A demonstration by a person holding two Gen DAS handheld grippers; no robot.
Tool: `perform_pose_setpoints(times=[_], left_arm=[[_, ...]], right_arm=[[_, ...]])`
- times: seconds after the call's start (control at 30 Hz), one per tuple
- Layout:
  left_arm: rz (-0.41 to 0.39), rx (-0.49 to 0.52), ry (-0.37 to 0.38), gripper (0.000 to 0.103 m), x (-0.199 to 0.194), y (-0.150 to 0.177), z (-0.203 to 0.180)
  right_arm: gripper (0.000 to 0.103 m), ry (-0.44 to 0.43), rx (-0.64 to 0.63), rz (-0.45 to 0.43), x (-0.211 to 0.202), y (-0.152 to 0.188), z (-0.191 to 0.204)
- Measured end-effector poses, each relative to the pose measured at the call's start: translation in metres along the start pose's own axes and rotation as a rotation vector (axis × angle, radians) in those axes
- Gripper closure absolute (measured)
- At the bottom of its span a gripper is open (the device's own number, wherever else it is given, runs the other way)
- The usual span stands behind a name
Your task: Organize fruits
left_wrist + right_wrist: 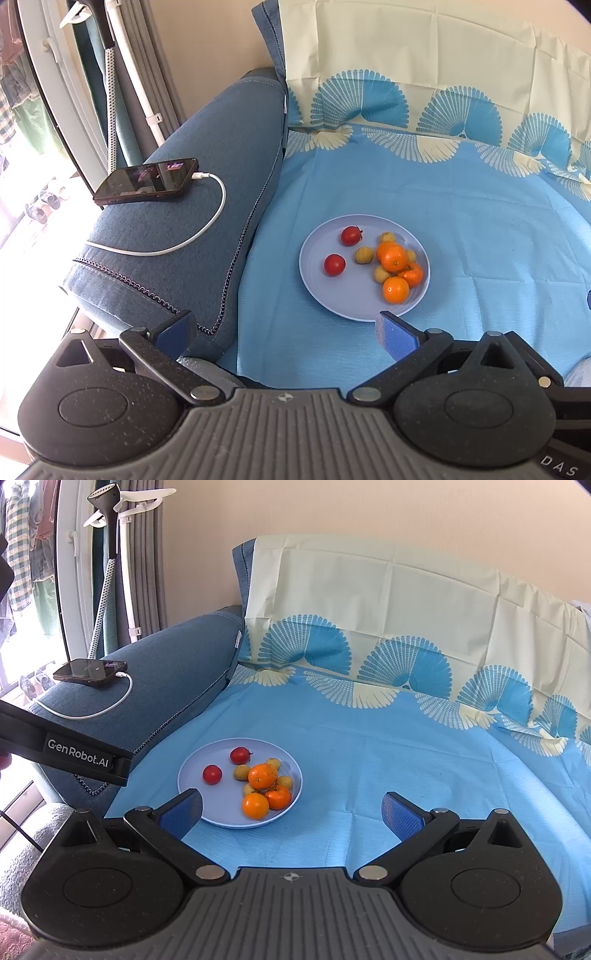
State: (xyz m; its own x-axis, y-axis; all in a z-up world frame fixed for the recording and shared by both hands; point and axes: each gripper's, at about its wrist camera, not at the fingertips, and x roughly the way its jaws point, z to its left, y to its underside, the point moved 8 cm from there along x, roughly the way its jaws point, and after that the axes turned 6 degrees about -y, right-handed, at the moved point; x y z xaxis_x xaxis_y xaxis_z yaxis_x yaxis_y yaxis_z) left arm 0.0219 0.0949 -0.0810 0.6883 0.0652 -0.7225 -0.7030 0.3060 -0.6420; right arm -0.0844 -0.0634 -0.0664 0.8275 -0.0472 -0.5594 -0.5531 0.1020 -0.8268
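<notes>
A pale blue plate (321, 288) (192, 771) lies on a blue patterned cloth over a sofa seat. On it are two red tomatoes (335, 264) (212, 774), three oranges (392, 256) (262, 775) and several small yellow fruits (364, 254) (241, 772). My left gripper (286, 332) is open and empty, above the cloth just in front of the plate. My right gripper (291, 810) is open and empty, in front of the plate and to its right. The body of the left gripper (74, 755) shows at the left of the right wrist view.
A blue sofa armrest (207, 206) (177, 657) stands left of the plate, with a phone (147, 181) (90, 671) on a white charging cable (218, 206). The cloth (461, 221) (406, 757) runs up the backrest. A garment steamer stand (110, 554) is by the window.
</notes>
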Motion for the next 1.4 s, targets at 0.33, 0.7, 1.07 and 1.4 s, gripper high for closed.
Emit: perform_pose_setpoints(times=[0.33, 0.7, 1.07, 1.4], left_arm=[[0.005, 0.006, 0.004, 0.000, 0.002, 0.001, -0.003], [0.013, 0.005, 0.003, 0.000, 0.004, 0.003, -0.003], [0.012, 0.008, 0.001, 0.000, 0.004, 0.003, -0.003], [0.030, 0.009, 0.000, 0.000, 0.010, 0.004, -0.006]], right_arm=[[0.001, 0.010, 0.021, 0.011, 0.004, 0.003, -0.003], [0.001, 0.014, 0.028, 0.005, 0.004, 0.003, -0.005], [0.001, 0.015, 0.028, 0.006, 0.004, 0.003, -0.004], [0.001, 0.017, 0.032, 0.010, 0.006, 0.003, -0.004]])
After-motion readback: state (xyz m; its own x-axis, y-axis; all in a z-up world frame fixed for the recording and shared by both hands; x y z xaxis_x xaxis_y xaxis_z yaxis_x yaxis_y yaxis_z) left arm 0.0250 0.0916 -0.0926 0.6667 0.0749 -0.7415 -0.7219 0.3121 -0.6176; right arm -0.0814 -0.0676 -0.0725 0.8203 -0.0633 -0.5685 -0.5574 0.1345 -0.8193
